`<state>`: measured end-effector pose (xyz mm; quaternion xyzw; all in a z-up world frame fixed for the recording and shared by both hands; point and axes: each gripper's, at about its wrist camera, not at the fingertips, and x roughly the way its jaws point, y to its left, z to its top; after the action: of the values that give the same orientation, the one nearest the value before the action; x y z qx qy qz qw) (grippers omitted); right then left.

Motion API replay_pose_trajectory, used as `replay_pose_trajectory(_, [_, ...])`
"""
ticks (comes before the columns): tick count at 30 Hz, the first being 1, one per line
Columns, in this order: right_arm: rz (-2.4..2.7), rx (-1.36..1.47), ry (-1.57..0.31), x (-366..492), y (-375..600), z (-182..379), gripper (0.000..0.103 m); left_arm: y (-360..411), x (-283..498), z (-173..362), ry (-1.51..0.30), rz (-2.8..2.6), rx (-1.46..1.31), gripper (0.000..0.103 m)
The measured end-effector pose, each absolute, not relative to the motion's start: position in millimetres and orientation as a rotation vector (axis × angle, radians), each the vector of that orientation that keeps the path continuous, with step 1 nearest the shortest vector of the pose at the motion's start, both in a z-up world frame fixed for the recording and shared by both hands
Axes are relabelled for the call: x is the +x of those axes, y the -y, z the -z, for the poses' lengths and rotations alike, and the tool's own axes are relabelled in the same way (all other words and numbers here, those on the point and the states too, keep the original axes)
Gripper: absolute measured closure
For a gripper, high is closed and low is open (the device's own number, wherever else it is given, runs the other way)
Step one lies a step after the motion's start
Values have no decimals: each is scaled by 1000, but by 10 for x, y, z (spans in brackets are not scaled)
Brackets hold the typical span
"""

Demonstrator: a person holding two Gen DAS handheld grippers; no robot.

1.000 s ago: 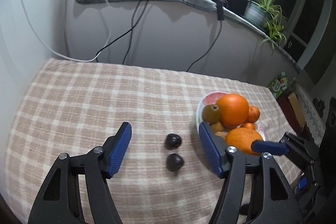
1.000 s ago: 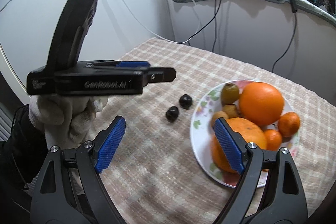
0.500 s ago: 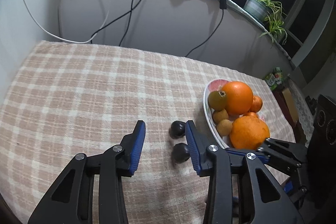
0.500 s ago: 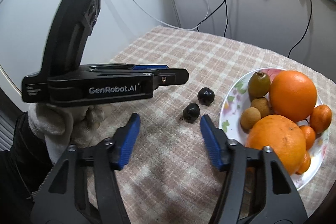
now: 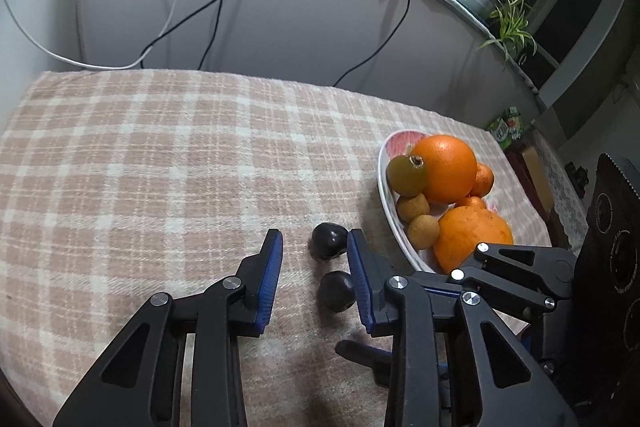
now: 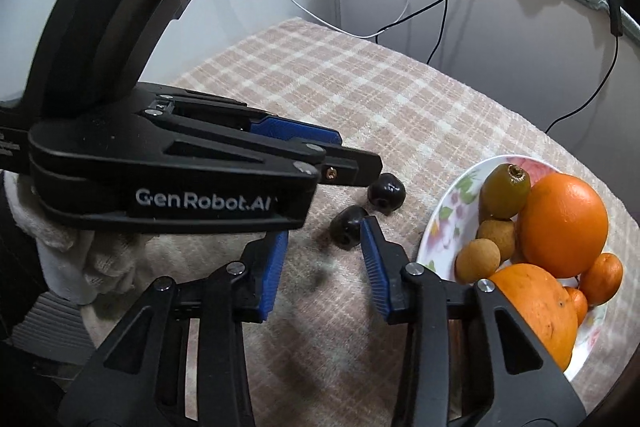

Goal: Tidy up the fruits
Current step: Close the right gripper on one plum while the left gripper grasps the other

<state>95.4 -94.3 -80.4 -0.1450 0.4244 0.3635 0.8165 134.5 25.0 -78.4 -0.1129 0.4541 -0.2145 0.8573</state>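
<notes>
Both your grippers, left [image 5: 315,277] and right [image 6: 325,269], have jaws apart near two plums [image 5: 329,241]; closing together, they may collide or roll one away.

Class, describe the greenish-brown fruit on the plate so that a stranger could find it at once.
Start at the white floral plate on the checked tablecloth. On its side facing the two dark fruits, the greenish-brown fruit leans against the largest round orange. Unlike the small tan fruits below, it is olive-coloured with a dry brown tip.

Both grippers narrowed, closing on the dark fruits [image 5: 329,241].
</notes>
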Motion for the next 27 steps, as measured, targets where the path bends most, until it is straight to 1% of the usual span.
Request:
replay_pose_trajectory(12, [-704, -371, -879, 946, 848, 881, 65, -179, 1485, 920, -1007, 519, -247, 72])
replay_pose_trajectory(13, [-696, -381, -878, 953, 843, 892, 66, -164, 1495, 928, -1009, 522, -245, 72])
replay_pose_trajectory(14, [-690, -391, -875, 954, 838, 900, 69, -156, 1504, 943, -1014, 523, -241, 72])
replay_pose_trajectory(15, [-683, -403, -869, 952, 833, 905, 71, -148, 1514, 963, -1019, 524, -241, 74])
replay_pose_trajectory(17, [-677, -418, -865, 961, 831, 913, 73, -144, 1534, 986, -1023, 525, -248, 74])
replay_pose_trajectory(19, [-669, -424, -860, 978, 842, 921, 78, -149, 1557, 994, -1025, 530, -266, 74])
replay_pose_trajectory(22, [-674, -419, -858, 998, 853, 919, 79, -147, 1567, 999, -1022, 532, -270, 76])
replay_pose_trajectory(23, [-674, -420, -857, 996, 851, 918, 79, -134, 1567, 997, -1021, 539, -269, 80])
replay_pose_trajectory(27, [-681, -405, -855, 993, 872, 914, 80, -85, 1565, 985, -1011, 537, -255, 81])
